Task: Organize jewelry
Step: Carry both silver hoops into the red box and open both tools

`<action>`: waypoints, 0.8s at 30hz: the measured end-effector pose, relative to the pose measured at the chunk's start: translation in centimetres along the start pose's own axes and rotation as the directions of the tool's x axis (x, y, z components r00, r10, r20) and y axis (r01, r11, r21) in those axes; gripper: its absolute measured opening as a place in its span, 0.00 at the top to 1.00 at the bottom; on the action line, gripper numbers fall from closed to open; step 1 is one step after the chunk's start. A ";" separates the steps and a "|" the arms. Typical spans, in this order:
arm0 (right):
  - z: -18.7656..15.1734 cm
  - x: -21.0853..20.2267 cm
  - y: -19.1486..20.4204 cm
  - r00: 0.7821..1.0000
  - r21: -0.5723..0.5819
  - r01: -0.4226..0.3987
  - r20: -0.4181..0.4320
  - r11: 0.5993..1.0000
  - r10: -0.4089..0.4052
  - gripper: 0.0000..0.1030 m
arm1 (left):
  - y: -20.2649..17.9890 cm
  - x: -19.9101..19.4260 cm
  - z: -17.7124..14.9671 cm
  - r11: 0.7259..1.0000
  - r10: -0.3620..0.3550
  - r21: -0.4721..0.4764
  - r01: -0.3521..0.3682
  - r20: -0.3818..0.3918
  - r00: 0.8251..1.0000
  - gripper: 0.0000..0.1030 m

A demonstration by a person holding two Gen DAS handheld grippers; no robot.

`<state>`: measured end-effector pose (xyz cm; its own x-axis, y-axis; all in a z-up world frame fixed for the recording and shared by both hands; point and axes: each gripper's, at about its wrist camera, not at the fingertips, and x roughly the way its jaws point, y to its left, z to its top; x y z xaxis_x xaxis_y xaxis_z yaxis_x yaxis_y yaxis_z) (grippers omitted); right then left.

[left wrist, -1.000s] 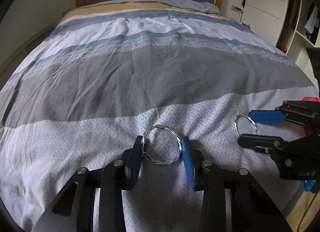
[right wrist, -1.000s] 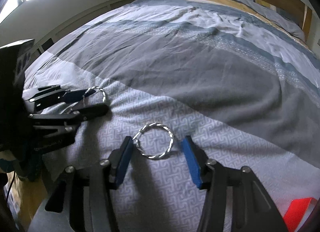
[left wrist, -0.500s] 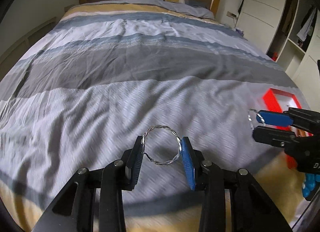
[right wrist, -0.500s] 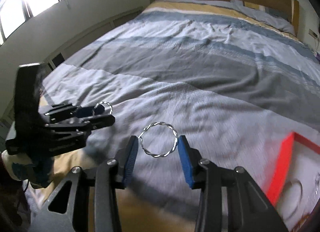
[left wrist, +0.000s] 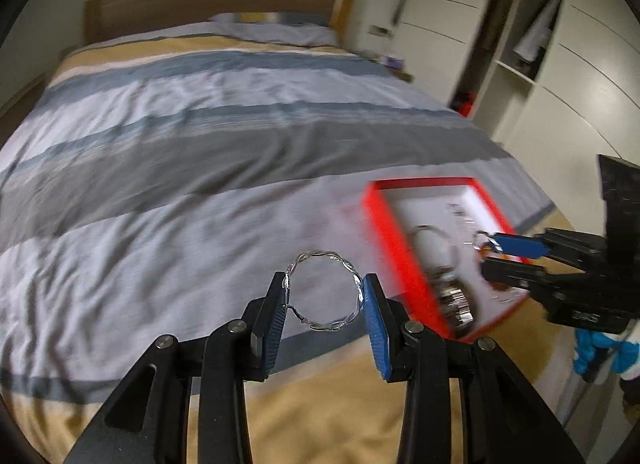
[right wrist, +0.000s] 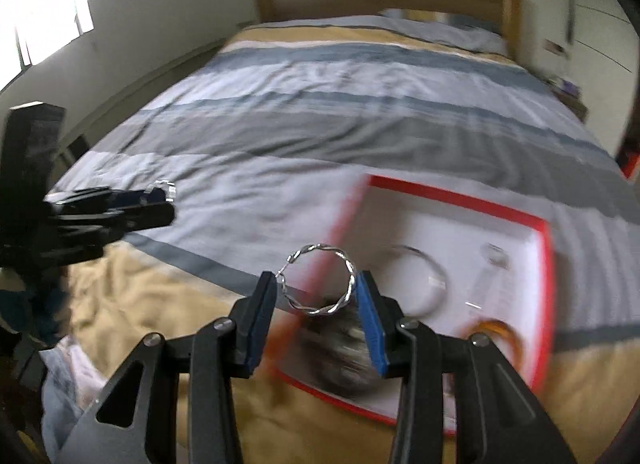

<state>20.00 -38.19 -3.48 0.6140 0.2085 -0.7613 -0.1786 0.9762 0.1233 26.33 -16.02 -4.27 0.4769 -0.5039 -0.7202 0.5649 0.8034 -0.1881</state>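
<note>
Where each tool (left wrist: 323,296) grips, twisted hoop (left wrist: 322,292)

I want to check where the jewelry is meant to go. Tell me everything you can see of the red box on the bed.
The red box is a shallow, open rectangular tray with thin bright red walls and a white floor. It lies flat on the striped bedcover near the bed's foot. Blur hides detail, but inside are a plain silver bangle, a chunky metallic piece, an orange ring and a small pale item. Neither gripper touches it; the right gripper holds a twisted silver hoop in front of it.
</note>
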 end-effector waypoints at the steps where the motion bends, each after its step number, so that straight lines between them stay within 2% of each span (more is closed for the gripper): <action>1: -0.3 -0.2 -1.5 1.000 0.013 0.024 -0.004 1.000 -0.024 0.62 | -0.9 0.5 0.2 1.000 -0.011 0.009 0.011 -0.003 1.000 0.64; 5: -0.5 0.4 -5.8 0.996 0.047 0.089 -0.025 0.995 -0.087 0.62 | -5.8 4.1 1.3 0.996 -0.071 0.050 0.072 -0.029 0.997 0.64; 9: 0.1 2.4 -8.9 0.991 0.062 0.127 -0.060 0.990 -0.124 0.62 | -9.8 8.5 2.7 0.991 -0.081 0.102 0.087 -0.061 0.995 0.64; 13: 0.5 4.7 -10.5 0.984 0.043 0.149 -0.102 0.988 -0.145 0.62 | -11.0 12.2 2.7 0.990 -0.020 0.136 0.032 -0.094 0.995 0.64; 17: 0.1 6.2 -11.1 0.979 0.014 0.156 -0.134 0.988 -0.153 0.62 | -10.5 14.5 2.1 0.990 0.020 0.140 -0.004 -0.118 0.993 0.64; 20: -0.5 7.2 -11.3 0.976 -0.006 0.161 -0.150 0.987 -0.160 0.62 | -9.9 15.0 1.8 0.991 0.023 0.132 -0.009 -0.103 0.994 0.64; 24: -1.0 7.9 -11.0 0.970 -0.045 0.184 -0.155 0.982 -0.188 0.61 | -10.3 15.0 1.5 0.986 0.043 0.166 -0.030 -0.078 0.996 0.63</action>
<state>26.06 -47.36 -11.42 0.5103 0.0090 -0.8600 -0.0973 0.9941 -0.0473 28.64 -32.29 -12.15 0.4469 -0.4425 -0.7775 0.6543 0.7543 -0.0531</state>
